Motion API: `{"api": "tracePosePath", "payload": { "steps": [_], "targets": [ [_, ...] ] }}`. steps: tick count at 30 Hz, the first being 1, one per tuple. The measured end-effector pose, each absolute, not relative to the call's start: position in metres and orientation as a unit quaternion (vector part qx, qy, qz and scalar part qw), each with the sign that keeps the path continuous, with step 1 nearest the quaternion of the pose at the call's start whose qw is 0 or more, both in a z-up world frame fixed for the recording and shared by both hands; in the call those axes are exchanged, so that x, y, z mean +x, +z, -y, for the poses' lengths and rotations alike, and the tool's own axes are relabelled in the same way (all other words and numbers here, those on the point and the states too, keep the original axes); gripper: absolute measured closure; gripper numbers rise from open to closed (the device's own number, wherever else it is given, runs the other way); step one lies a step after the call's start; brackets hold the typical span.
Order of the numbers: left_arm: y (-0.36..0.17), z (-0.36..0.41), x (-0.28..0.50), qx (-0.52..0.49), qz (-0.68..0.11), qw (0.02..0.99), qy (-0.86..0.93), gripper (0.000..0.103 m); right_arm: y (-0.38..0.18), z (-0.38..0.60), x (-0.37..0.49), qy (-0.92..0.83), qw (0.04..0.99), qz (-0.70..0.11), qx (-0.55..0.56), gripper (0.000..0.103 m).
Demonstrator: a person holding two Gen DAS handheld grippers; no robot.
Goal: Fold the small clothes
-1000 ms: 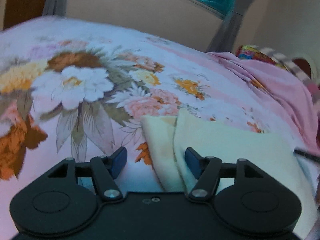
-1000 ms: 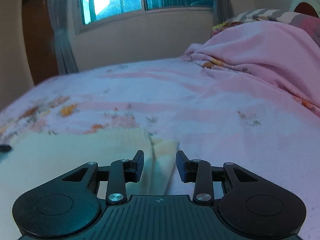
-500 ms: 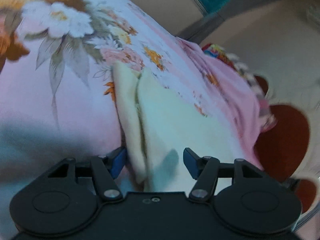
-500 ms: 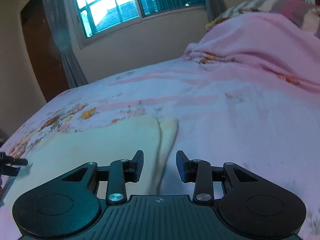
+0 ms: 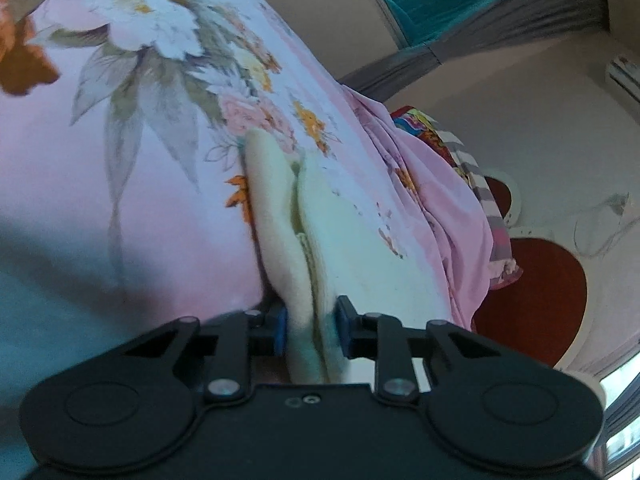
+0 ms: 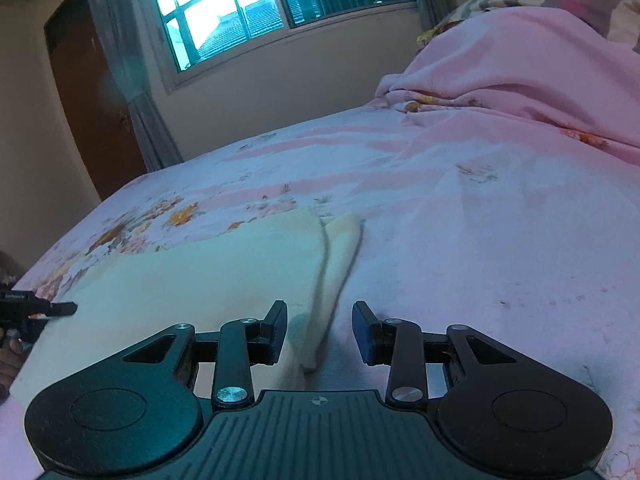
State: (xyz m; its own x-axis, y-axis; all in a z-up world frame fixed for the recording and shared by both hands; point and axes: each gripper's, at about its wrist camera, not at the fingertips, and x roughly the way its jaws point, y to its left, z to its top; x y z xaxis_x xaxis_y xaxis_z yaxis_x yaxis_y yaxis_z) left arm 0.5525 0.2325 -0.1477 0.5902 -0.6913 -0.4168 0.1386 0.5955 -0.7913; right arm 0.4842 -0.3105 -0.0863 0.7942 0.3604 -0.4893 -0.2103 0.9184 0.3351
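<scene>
Both wrist cameras sit low over the floral bedsheet [image 6: 440, 216], close behind the cream cloth [image 5: 360, 240] [image 6: 200, 276], which both views share.

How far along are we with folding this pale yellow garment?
Done: the pale yellow garment lies on the floral bedsheet with a layered edge, suggesting one fold. In hand: left gripper is clamped on one end; right gripper is open around the other. Left: close right, then fold again.
</scene>
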Motion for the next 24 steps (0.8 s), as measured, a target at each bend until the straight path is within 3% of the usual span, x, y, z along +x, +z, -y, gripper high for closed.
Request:
{"api": "tracePosePath", "payload": {
  "steps": [3,7,24],
  "targets": [
    [-0.143,-0.224,0.553,-0.348,-0.371,0.822,-0.254,0.078,-0.091,0.309,0.487,0.139,0.938,-0.287,0.134,0.067],
    [-0.139,-0.216,0.553,-0.323,-0.373,0.834,-0.247,0.089,-0.077,0.297,0.474,0.162,0.944,-0.256,0.128,0.067],
    [-0.117,-0.200,0.550,-0.285,-0.381,0.854,-0.211,0.091,-0.085,0.313,0.454,0.105,0.947,-0.273,0.136,0.067]
  ]
}}
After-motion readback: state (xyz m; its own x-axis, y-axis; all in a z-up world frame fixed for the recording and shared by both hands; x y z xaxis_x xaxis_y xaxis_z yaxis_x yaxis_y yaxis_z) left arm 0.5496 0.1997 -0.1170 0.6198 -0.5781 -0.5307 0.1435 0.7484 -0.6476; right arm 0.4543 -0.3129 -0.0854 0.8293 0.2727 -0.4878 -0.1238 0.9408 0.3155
